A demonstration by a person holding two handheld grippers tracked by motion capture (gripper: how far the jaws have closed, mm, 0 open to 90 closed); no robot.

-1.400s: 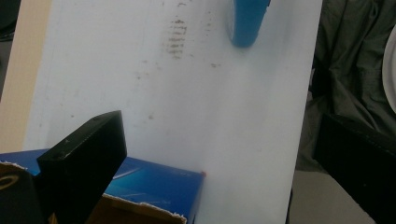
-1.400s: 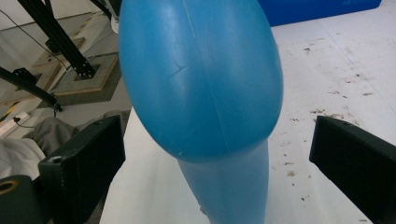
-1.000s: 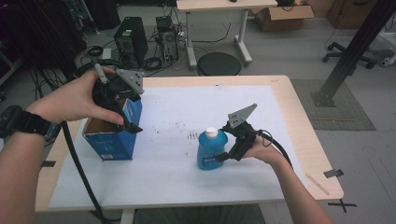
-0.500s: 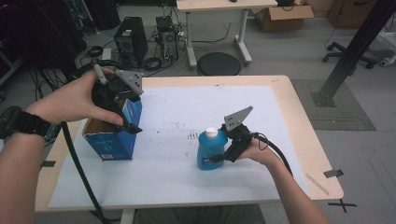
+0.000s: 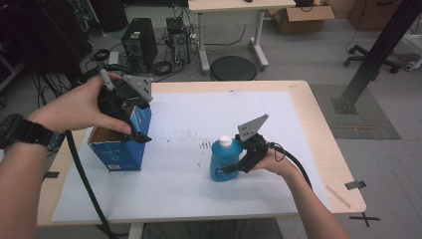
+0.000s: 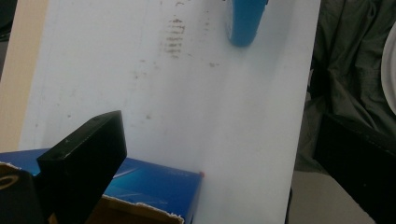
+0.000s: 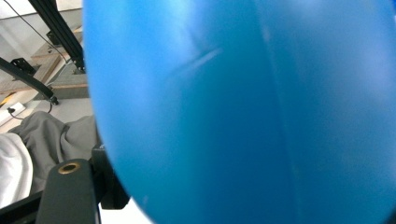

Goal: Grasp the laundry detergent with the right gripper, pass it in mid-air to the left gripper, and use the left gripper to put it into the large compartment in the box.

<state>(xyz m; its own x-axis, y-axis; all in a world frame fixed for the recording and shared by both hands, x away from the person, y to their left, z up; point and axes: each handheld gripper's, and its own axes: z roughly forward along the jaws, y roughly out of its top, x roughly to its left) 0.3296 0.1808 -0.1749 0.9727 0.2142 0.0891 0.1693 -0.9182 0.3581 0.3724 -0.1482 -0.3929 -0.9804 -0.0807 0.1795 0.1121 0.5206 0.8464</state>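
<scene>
While the right gripper [image 5: 234, 167] jaws grasp the blue bottle [image 5: 222, 160], the left gripper [image 5: 135, 130], jaws released, straddles the open blue box [image 5: 119, 154] wall at nine o'clock on the worktop [image 5: 318, 129].

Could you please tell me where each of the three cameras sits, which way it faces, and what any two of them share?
High view: above the person's side, facing forward and down on the table; forearms, left gripper at the box, right gripper at the bottle.
Left gripper view: on the left gripper, facing down across the white sheet; one black finger beside the box.
Right gripper view: on the right gripper, close against the bottle; a finger at bottom left.
Shared: all three see the bottle.
</scene>
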